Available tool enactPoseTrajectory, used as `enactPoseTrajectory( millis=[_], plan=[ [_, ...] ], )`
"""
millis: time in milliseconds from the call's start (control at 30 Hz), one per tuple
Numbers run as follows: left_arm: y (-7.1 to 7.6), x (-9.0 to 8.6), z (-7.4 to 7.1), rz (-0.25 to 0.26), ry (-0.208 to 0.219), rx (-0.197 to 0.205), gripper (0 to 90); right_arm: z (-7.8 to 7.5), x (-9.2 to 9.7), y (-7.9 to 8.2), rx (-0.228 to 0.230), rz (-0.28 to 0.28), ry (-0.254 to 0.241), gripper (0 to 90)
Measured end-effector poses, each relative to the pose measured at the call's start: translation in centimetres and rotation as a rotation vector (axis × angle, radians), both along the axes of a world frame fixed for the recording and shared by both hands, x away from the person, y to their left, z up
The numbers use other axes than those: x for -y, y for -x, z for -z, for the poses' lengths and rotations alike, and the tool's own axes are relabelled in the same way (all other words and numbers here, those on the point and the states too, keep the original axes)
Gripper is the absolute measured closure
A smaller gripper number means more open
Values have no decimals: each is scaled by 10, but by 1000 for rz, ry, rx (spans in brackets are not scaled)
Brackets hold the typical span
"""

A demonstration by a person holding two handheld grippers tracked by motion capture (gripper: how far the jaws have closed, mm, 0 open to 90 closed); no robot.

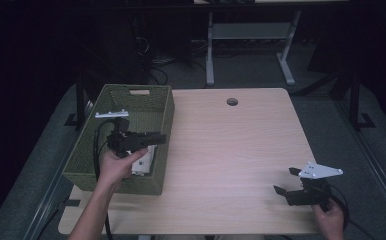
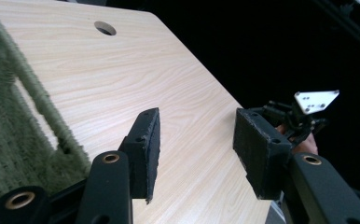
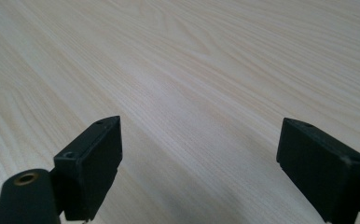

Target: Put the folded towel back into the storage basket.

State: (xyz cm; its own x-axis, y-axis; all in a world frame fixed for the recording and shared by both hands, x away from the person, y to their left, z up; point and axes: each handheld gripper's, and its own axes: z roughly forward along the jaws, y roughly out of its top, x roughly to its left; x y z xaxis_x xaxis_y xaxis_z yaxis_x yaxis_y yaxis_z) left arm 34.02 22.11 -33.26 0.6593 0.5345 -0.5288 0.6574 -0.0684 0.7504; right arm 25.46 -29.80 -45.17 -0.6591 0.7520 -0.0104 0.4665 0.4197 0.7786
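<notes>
While left tool [image 1: 153,138] hovers released over green basket [image 1: 83,155] at nine o'clock, white item [image 1: 145,161] lies inside; right tool [image 1: 287,181] rests released on surface [image 1: 231,150], four o'clock, likely waiting.

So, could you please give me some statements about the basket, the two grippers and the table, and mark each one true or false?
1. The green woven basket stands on the left part of the table. True.
2. The left gripper holds a white thing between its jaws. False: its jaws are open with nothing between them; a white thing lies inside the basket below it.
3. The right gripper is at the table's near right corner, jaws open. True.
4. The table top has no hole. False: a round hole is near its far edge.
5. The right gripper is above the basket. False: it is over bare wood, far from the basket.
</notes>
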Motion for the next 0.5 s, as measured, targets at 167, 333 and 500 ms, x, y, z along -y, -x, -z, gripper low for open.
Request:
enactPoseTrajectory(
  millis=[167, 333, 500],
  plan=[
    [1, 14, 2, 14, -14, -1, 522, -1, 0, 2, 5, 0, -6, 138],
    [3, 28, 4, 40, -24, -1, 522, -2, 0, 3, 12, -2, -8, 138],
    [8, 43, 3, 71, -33, 9, 522, -3, 1, 3, 12, -2, -10, 138]
  ],
)
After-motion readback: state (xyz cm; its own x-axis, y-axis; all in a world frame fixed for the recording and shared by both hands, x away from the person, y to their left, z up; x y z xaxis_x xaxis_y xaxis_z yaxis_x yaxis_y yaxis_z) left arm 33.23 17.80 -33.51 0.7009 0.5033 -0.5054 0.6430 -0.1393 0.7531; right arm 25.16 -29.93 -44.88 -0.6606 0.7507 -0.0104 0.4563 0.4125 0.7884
